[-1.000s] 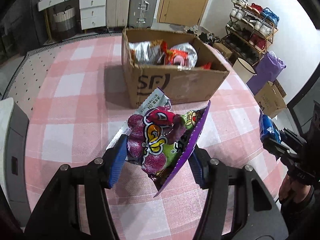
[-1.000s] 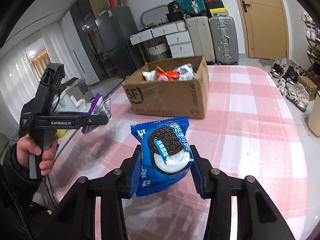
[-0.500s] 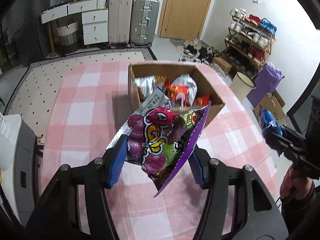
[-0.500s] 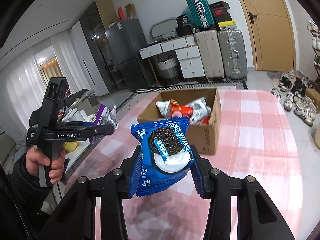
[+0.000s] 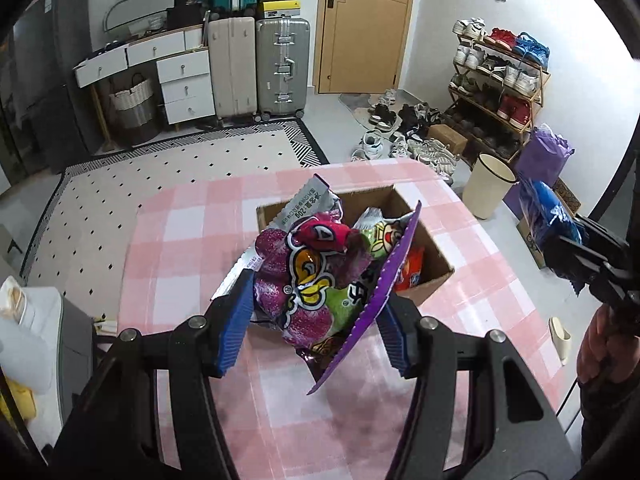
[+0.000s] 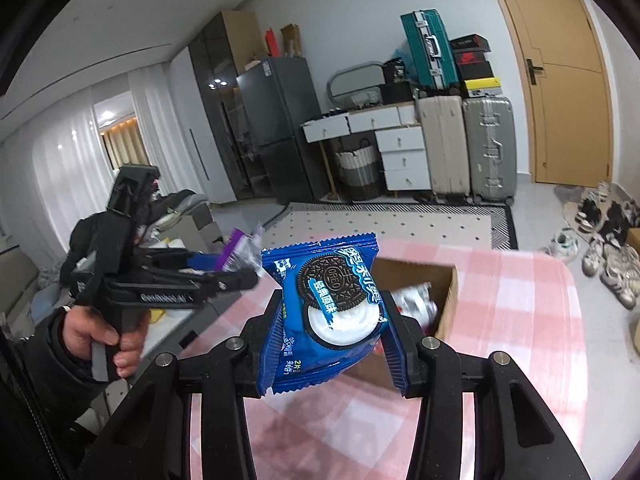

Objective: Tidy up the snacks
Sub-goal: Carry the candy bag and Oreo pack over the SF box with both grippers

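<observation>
- Both grippers had risen since the earlier frames, so the cardboard box (image 5: 424,248) sat lower and smaller in each view and more of the room's floor showed.
- Left wrist view: the left gripper (image 5: 316,324) had its jaws clamped on a purple snack bag (image 5: 316,280), held in the air above the near edge of the box on the pink checked table (image 5: 180,240). Other snack packets (image 5: 408,272) lay inside the box. At the right edge, the right gripper (image 5: 560,248) carried a blue packet.
- Right wrist view: the right gripper (image 6: 334,340) had its jaws closed on a blue Oreo packet (image 6: 328,312), upright, in front of the box (image 6: 448,300). A hand (image 6: 100,340) held the left gripper (image 6: 240,276) at the left, with the purple bag's edge in it.
</observation>
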The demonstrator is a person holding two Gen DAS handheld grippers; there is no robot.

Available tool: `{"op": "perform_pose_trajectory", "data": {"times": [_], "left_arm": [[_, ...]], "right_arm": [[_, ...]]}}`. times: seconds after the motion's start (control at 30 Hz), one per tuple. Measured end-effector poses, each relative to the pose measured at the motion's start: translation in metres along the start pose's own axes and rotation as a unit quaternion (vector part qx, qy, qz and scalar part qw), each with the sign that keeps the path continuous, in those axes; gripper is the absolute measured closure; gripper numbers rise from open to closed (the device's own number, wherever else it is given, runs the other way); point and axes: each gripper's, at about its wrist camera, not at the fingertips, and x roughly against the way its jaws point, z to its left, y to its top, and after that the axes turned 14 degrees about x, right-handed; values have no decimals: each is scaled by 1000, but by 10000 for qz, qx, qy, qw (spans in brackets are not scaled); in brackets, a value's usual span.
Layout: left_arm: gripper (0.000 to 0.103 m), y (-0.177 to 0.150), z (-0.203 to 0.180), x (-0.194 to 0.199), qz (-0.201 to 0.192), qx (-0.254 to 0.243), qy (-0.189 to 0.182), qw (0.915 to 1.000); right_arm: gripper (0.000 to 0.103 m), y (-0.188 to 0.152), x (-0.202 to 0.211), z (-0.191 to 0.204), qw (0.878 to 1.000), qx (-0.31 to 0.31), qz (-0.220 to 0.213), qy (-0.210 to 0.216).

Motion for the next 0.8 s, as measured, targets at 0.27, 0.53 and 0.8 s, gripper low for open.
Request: {"op": "perform_pose_trajectory", "data": {"times": [0.27, 0.53, 0.8], "left_arm": [[48, 47, -26, -14, -111, -99, 12, 9999], [48, 67, -39, -67, 168, -62, -92, 9998], [48, 61, -36, -126, 498, 15, -124, 9987]], "right_arm": [[58, 30, -28, -23, 10000, 37, -6, -16], [58, 36, -60, -52, 9998, -46, 175, -74], [58, 25, -100, -66, 9991, -29, 419, -91]]}}
